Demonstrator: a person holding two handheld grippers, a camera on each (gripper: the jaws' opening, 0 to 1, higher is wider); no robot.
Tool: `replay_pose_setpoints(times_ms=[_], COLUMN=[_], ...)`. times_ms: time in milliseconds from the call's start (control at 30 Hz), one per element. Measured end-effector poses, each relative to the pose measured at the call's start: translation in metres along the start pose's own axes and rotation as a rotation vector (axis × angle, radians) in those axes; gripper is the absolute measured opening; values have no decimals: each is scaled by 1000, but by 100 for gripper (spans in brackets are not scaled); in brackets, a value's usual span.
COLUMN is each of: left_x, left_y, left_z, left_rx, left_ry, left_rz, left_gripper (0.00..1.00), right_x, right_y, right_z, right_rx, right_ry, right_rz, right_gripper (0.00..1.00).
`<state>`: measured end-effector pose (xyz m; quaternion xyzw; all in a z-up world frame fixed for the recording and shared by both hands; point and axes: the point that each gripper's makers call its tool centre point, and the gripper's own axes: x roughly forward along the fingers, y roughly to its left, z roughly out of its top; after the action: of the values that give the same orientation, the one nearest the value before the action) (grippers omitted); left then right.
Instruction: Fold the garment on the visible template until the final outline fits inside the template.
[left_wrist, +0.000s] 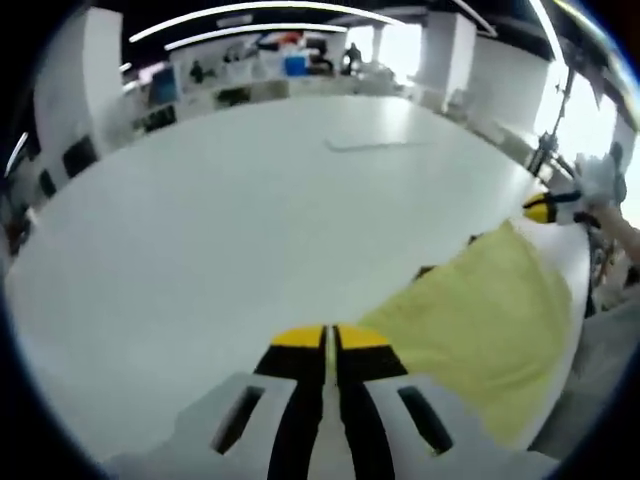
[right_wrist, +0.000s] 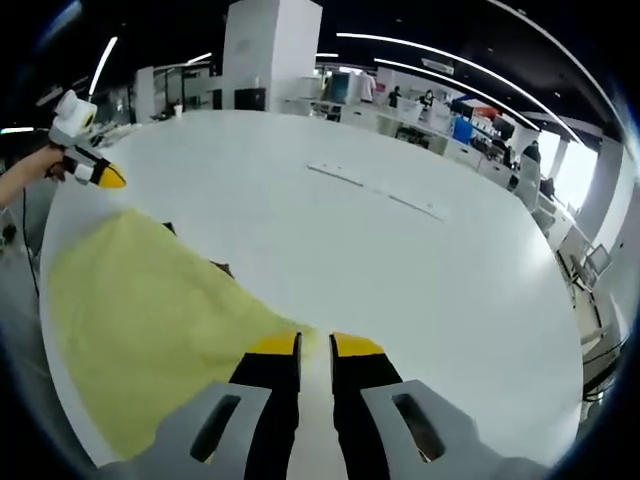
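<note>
The white table (right_wrist: 400, 290) lies open and flat across most of its width, giving a gripper free passage to the far edge. Near its far side a thin flat strip (right_wrist: 375, 188) rests on the surface, low enough to pass over. The yellow cloth (right_wrist: 140, 320) covers one near corner, flat. Desks and shelves (left_wrist: 250, 75) stand well beyond the table.

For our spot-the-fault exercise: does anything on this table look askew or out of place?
The yellow garment lies at the white table's edge. Dark patches peek from under its far edge, possibly the template. Nothing spilled or damaged.
</note>
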<state>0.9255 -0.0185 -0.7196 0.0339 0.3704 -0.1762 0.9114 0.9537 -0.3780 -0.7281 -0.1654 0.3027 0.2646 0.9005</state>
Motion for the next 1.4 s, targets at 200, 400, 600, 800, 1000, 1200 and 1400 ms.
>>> replay_pose_setpoints(times_ms=[200, 400, 600, 800, 1000, 1200, 1400], left_x=[-11, -24, -36, -49, -62, -72, -81], left_y=[-8, -17, -23, -30, -43, -56, -56], left_z=[-6, -12, -13, -8, -9, -16, -18], left_rx=[0, 3, 5, 36, 59, 78, 51], left_ry=[24, 36, 36, 5, -1, 15, -2], left_rz=[-23, -41, -58, -54, -73, -105, -118], left_gripper=[7, 12, 14, 16, 22, 29, 31], right_x=[-14, -23, -33, -47, -60, -69, -77], right_y=[13, 22, 27, 33, 41, 46, 48], right_z=[6, 4, 6, 11, 6, -1, -6], right_rx=[11, 19, 20, 20, 3, 2, 3], right_ry=[-21, -21, -28, -47, -49, -44, -38], right_rz=[31, 52, 69, 87, 96, 105, 114], right_gripper=[13, 15, 23, 25, 34, 40, 44])
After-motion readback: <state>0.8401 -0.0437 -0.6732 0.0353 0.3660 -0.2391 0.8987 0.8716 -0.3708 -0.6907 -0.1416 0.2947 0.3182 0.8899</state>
